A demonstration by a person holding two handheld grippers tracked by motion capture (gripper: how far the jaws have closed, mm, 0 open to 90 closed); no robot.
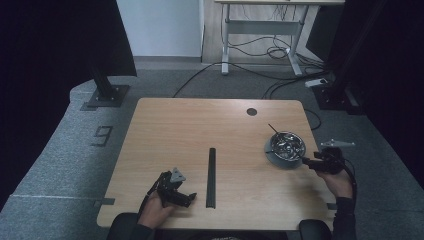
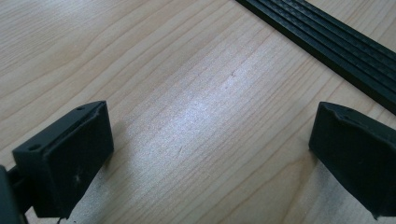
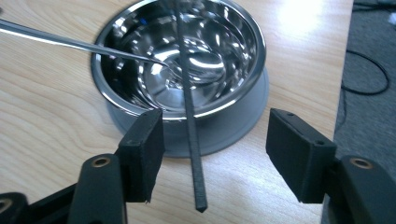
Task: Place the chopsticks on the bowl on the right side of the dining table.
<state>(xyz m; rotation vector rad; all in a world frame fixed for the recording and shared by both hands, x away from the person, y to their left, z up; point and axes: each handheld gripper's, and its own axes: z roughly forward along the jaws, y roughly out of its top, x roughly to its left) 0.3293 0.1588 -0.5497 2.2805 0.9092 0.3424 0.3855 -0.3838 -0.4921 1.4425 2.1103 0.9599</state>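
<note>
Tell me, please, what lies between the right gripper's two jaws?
A thin dark rod, untouched by either jaw, leaning from the steel bowl; right gripper view.

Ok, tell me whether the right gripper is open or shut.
Open: the right gripper pads stand clear of the dark stick between them.

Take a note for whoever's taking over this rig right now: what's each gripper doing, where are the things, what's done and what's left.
Right gripper: open at the table's right edge; a thin dark rod lies between its jaws, untouched by the pads.
Left gripper: open over bare table, nothing between the jaws, beside the long black strip.
Steel bowl: on its grey base, right side of the table. The rod leans over its rim into it, and a thin metal utensil also rests in it.
Done: rod appears placed in the bowl and let go.
Left: probably the black strip, untouched mid-table; back the right gripper away without knocking the rod.
</note>
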